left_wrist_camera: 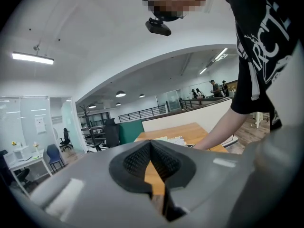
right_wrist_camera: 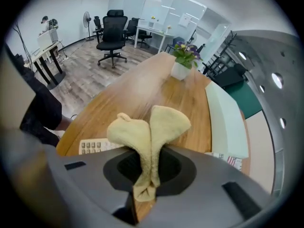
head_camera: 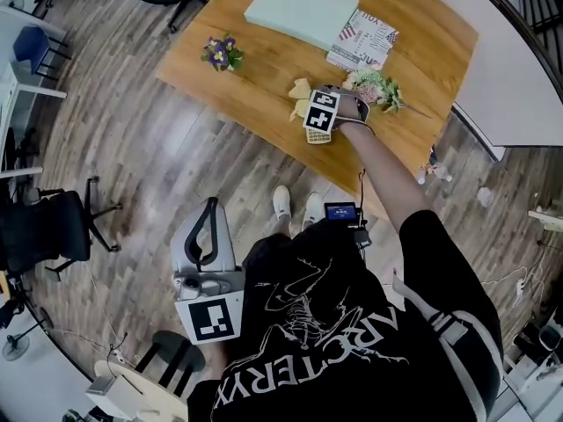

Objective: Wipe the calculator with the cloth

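Note:
A yellow cloth (right_wrist_camera: 149,127) is clamped between the jaws of my right gripper (right_wrist_camera: 151,156), with its two folds sticking out ahead. In the head view the right gripper (head_camera: 315,111) hovers over the near edge of the wooden table (head_camera: 264,77). The cloth (head_camera: 300,95) shows at its far side. The cream calculator (head_camera: 318,136) lies right under the gripper, and its keys (right_wrist_camera: 95,147) peek out at the left, mostly hidden by the gripper body. My left gripper (head_camera: 206,251) hangs low by the person's side, far from the table. Its jaws (left_wrist_camera: 151,146) are shut on nothing.
On the table stand a small pot of purple flowers (head_camera: 222,54), a pale green flat box (head_camera: 301,10), a printed booklet (head_camera: 362,40) and a flower bunch (head_camera: 378,88) right of the gripper. Office chairs (head_camera: 53,227) stand on the wood floor at the left.

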A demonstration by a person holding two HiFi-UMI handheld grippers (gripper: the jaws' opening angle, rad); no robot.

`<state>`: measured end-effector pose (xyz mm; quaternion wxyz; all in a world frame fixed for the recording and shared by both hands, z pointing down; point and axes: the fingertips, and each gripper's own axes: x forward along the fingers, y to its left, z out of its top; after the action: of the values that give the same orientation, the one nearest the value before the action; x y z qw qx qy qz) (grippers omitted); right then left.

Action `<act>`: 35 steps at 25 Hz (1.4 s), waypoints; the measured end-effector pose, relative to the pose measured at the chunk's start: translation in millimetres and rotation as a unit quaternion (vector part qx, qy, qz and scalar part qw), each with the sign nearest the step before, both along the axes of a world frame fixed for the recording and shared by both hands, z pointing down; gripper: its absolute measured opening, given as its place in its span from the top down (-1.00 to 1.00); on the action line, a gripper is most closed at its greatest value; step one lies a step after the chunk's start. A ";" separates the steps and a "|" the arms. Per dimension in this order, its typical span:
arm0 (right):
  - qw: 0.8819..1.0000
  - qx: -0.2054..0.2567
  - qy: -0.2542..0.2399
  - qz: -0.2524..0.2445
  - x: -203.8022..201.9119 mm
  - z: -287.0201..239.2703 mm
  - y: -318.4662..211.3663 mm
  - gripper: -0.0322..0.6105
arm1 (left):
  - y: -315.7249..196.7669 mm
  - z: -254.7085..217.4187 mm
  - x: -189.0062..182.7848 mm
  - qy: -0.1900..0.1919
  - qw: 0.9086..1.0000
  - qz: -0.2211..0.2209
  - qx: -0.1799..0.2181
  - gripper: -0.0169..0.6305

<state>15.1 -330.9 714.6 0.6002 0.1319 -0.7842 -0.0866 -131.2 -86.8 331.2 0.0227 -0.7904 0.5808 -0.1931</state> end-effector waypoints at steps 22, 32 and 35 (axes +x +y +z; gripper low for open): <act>0.996 -0.074 -0.020 -0.044 4.3 12.4 130.5 0.73 | -19.2 7.1 23.8 0.009 0.998 0.058 0.005 0.92; 0.994 -0.107 -0.036 -0.014 12.7 30.0 162.5 0.73 | -27.2 4.9 42.1 0.015 0.995 0.098 0.011 0.92; 0.995 -0.080 -0.064 0.017 16.1 5.2 159.0 0.73 | -30.9 4.0 48.3 0.022 0.993 0.112 0.012 0.92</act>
<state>31.1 -172.0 719.8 0.5590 0.1019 -0.8229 -0.0048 -82.9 -117.7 335.2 0.0409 -0.8541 0.4914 -0.1654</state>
